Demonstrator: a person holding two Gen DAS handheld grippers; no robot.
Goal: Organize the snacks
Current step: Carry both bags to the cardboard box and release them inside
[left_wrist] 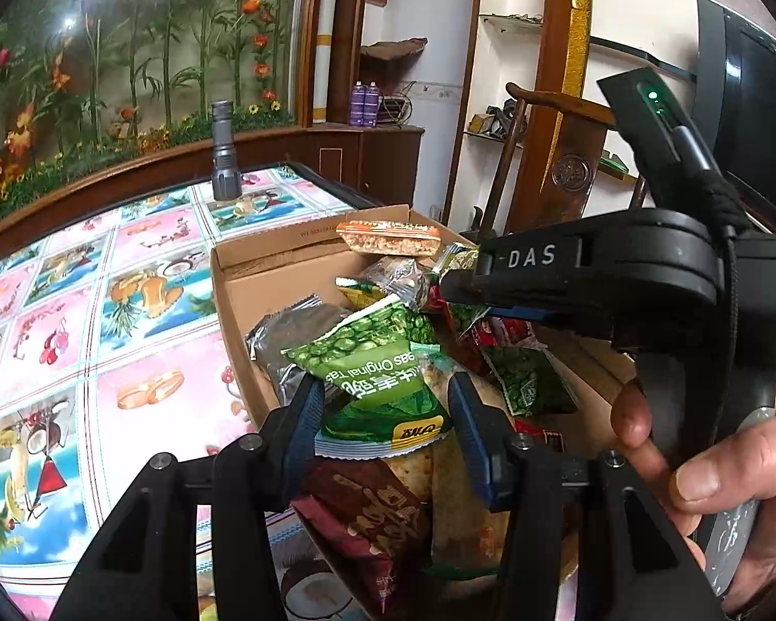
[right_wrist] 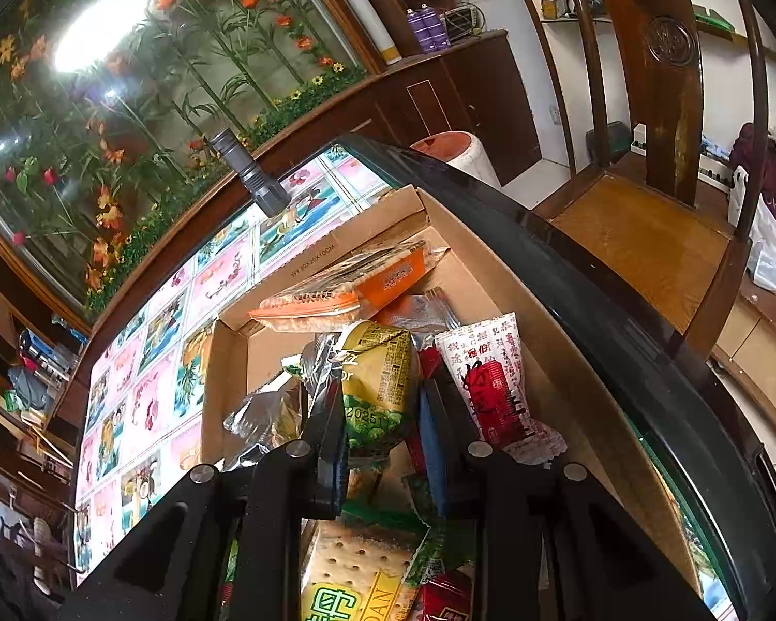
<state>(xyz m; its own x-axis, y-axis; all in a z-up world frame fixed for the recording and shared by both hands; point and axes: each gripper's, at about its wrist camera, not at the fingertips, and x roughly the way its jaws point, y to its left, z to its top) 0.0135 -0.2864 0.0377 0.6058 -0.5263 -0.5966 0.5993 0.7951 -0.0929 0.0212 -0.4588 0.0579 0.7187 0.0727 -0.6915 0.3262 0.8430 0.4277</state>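
Your left gripper (left_wrist: 383, 414) has its blue pads (left_wrist: 305, 424) pressed on the crimped end of a green pea packet (left_wrist: 372, 362); your right gripper (right_wrist: 385, 429) is nearly closed, pinching another green pea pouch (right_wrist: 380, 378), a red-and-white sachet (right_wrist: 496, 388) just beside its right finger; both packets hang over the cardboard box (right_wrist: 496, 310), so each looks about ready to be let go. I judge you well along: most snacks already sit heaped in the box, none showing on the bare parts of the patterned tablecloth (left_wrist: 103, 310), though tidying the heap remains. The wrappers are glossy, crinkled film with serrated seams; the orange cracker pack (right_wrist: 336, 284) is flat and rigid; the box is matte, corrugated, straight-walled; a metal torch (left_wrist: 225, 155) stands beyond.
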